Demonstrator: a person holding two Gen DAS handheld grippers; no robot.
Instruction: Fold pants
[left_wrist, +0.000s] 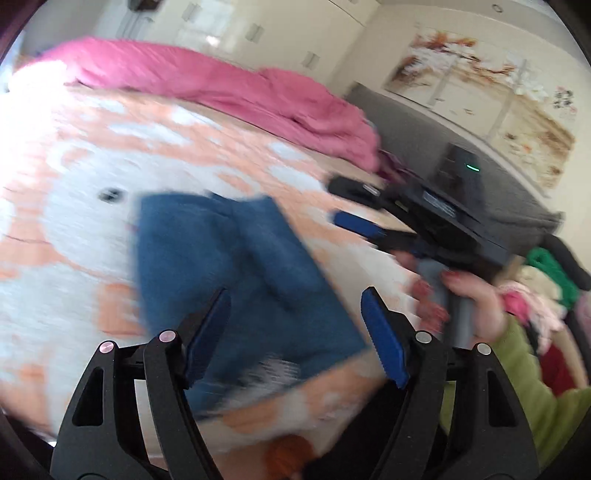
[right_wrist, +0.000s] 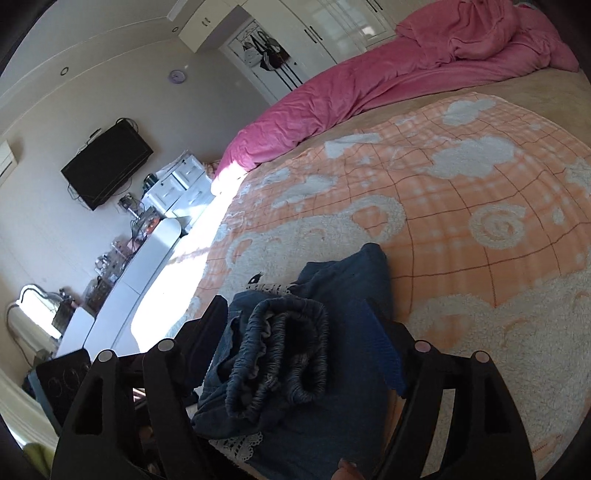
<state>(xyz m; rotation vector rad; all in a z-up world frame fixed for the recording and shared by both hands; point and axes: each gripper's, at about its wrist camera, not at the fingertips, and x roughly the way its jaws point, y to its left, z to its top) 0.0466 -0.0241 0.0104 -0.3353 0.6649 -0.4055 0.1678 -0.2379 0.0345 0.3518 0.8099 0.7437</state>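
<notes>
Blue denim pants (left_wrist: 236, 273) lie folded on the orange and white blanket (left_wrist: 74, 177); the left wrist view is blurred. My left gripper (left_wrist: 295, 317) is open above their near end, holding nothing. My right gripper (left_wrist: 354, 206) shows at the right of that view, open, held by a hand. In the right wrist view the right gripper (right_wrist: 295, 321) is open. The pants' bunched elastic waistband (right_wrist: 280, 350) and white lace trim (right_wrist: 240, 446) lie between its fingers (right_wrist: 380, 343), which stand apart from the cloth.
A pink duvet (right_wrist: 369, 85) lies bunched along the far side of the bed. A pile of clothes (left_wrist: 539, 295) sits at the right. A grey headboard (left_wrist: 424, 140) and wall picture are behind. A TV (right_wrist: 107, 162) and white desk stand left.
</notes>
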